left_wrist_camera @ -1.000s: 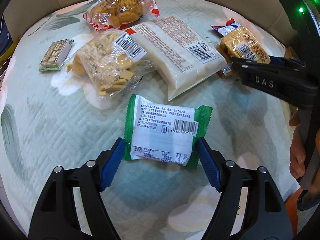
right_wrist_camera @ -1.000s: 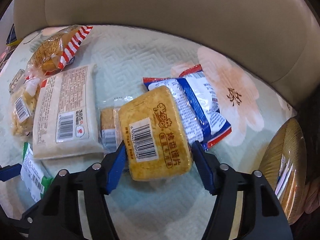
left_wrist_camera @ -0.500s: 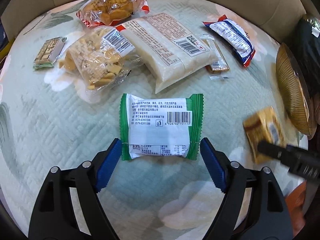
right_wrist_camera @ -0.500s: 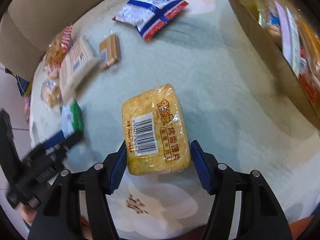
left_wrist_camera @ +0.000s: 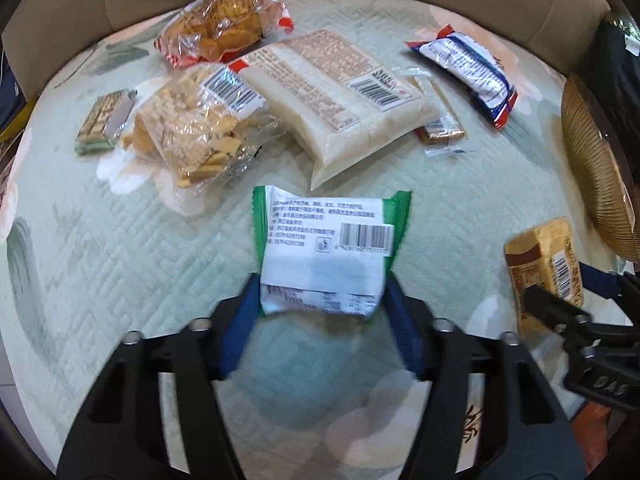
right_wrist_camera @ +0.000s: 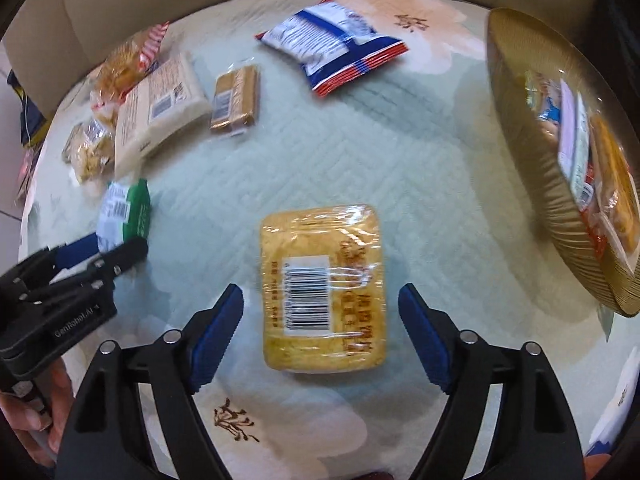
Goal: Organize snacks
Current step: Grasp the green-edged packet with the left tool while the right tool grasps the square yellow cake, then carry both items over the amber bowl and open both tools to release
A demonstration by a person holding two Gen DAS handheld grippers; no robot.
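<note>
Left wrist view: left gripper (left_wrist_camera: 322,300), fingers clamped on the green-edged packet (left_wrist_camera: 326,254) above the quilted surface (left_wrist_camera: 100,260). Right wrist view: right gripper (right_wrist_camera: 321,330), fingers apart, flanking without touching the yellow packet (right_wrist_camera: 322,290) lying on that surface; gold basket (right_wrist_camera: 532,184) of snacks at right.

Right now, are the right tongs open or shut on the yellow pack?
Open. The right tongs show clear gaps beside the yellow pack.
</note>
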